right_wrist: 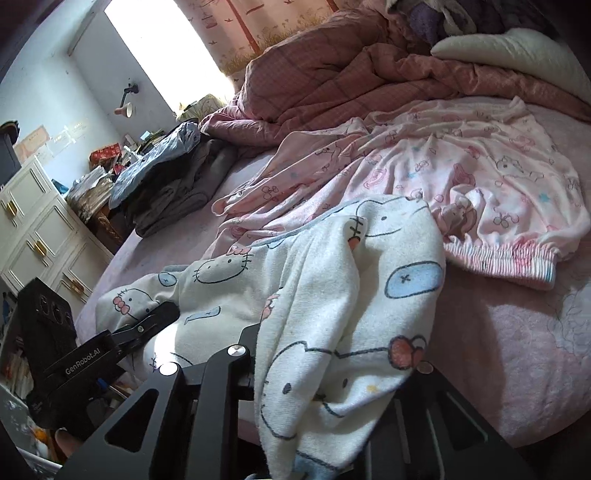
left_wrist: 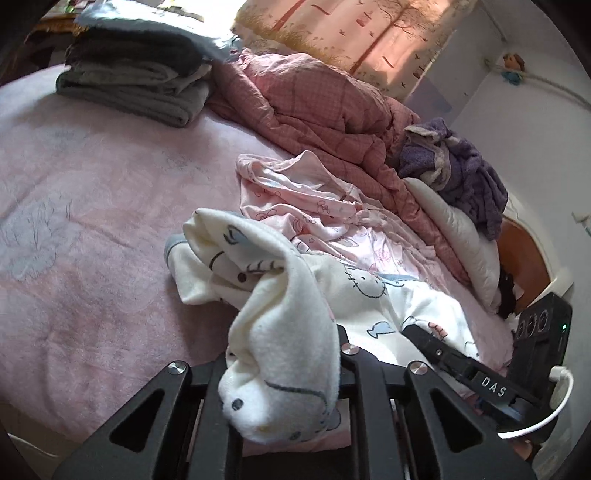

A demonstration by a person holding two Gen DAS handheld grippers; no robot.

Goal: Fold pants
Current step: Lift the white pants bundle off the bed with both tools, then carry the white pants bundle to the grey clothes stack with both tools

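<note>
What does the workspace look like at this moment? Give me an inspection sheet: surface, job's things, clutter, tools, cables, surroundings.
Surface: pink bed sheet, soft, faint printed pattern.
Job's things: white cartoon-print pants, bunched, part lying on the sheet, not yet folded flat.
Clutter: pink patterned garment spread behind the pants; stack of folded grey clothes; rumpled pink quilt; purple garment on a white pillow.
Tools: left tool shut on the pants' fabric; right tool shut on the pants, fabric draped over its fingers.
Cables: white cable at the right tool's body.
Surroundings: printed curtain, white drawers, wall lamp.
</note>
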